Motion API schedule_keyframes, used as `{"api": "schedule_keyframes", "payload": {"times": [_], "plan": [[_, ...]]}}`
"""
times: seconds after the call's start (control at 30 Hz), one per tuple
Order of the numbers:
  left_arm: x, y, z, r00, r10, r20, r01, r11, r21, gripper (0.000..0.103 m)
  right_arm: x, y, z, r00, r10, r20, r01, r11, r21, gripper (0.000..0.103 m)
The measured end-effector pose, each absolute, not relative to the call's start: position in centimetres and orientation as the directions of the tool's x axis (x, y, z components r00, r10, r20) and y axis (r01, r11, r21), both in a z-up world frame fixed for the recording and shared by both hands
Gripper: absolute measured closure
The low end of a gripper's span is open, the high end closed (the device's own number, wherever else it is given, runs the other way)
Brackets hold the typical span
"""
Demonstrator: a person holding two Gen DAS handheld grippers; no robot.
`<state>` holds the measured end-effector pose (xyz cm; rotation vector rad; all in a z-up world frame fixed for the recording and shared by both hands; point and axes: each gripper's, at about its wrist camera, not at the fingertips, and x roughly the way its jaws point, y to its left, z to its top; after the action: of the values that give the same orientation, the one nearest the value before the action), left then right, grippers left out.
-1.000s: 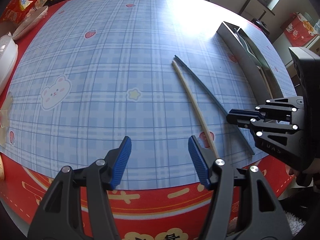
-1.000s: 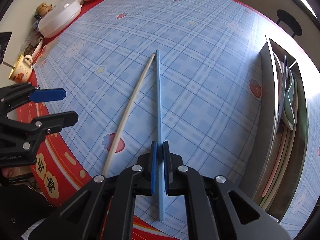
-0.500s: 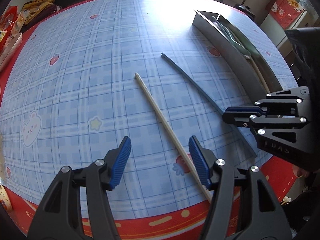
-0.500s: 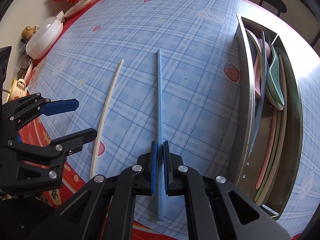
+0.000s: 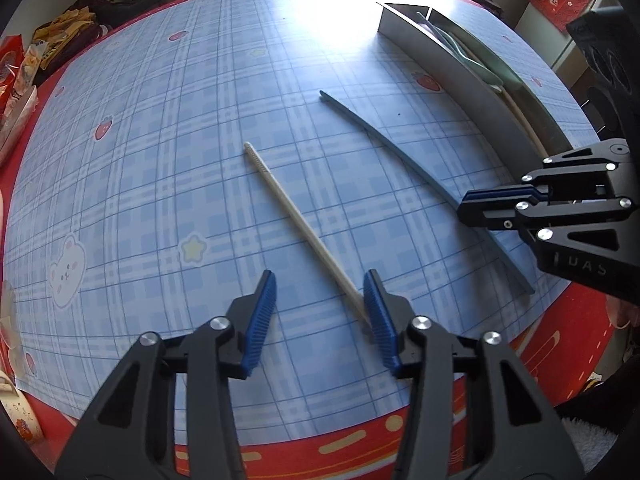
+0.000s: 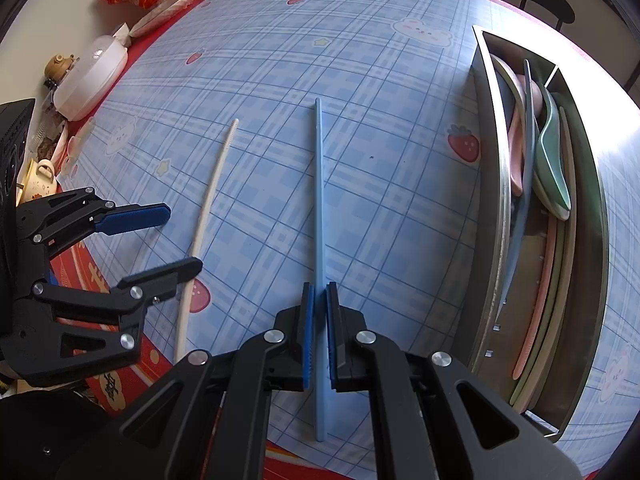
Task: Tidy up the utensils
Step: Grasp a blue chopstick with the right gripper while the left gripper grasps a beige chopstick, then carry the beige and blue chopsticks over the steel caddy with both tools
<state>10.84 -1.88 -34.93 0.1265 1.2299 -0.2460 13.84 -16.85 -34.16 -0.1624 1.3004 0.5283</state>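
- Right tongs (image 6: 319, 334): clenched on blue chopstick (image 6: 319, 208), which lies on worktop (image 6: 400, 220).
- Left tongs (image 5: 320, 316): released, jaws just closing around cream chopstick (image 5: 296, 222), right pad beside it.

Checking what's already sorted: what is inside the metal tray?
The metal tray holds a green spoon, a pink spoon and long blue, pink and pale utensils; what lies beneath them is covered.

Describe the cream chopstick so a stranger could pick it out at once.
On the blue plaid tablecloth, left of the steel utensil tray, two long chopsticks lie loose. The cream chopstick is the one farther from the tray; unlike the blue chopstick clamped in the right gripper, nothing grips it.
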Motion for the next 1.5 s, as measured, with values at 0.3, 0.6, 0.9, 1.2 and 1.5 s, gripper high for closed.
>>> {"api": "schedule_keyframes", "payload": {"times": [0.3,0.6,0.9,1.2,1.5], "plan": [[10.8,3.5,-34.9,0.308,-0.127,-0.943,0.174,0.982,-0.075,0.092,13.8,-16.7,-34.2,0.169,0.278,-0.946,-0.459,0.871,0.175,0.097],[8.6,5.2,-34.8,0.295,-0.107,-0.949,0.122,0.99,-0.074,0.071,13.9,-16.8,-34.2,0.167,0.278,-0.946,-0.457,0.872,0.175,0.097],[7.6,6.4,-34.8,0.338,-0.078,-0.938,0.031,0.997,-0.071,0.092,13.8,-16.2,-34.1,0.176,0.246,-0.953,-0.474,0.87,0.137,0.097],[7.4,5.6,-34.8,0.373,-0.048,-0.927,0.028,0.999,-0.04,0.092,13.5,-15.1,-34.2,0.201,0.208,-0.957,-0.496,0.864,0.084,0.097],[7.6,8.1,-32.9,0.385,-0.134,-0.913,-0.015,0.988,-0.151,0.093,13.7,-15.5,-32.5,0.235,0.28,-0.931,-0.504,0.854,0.129,0.097]]}}
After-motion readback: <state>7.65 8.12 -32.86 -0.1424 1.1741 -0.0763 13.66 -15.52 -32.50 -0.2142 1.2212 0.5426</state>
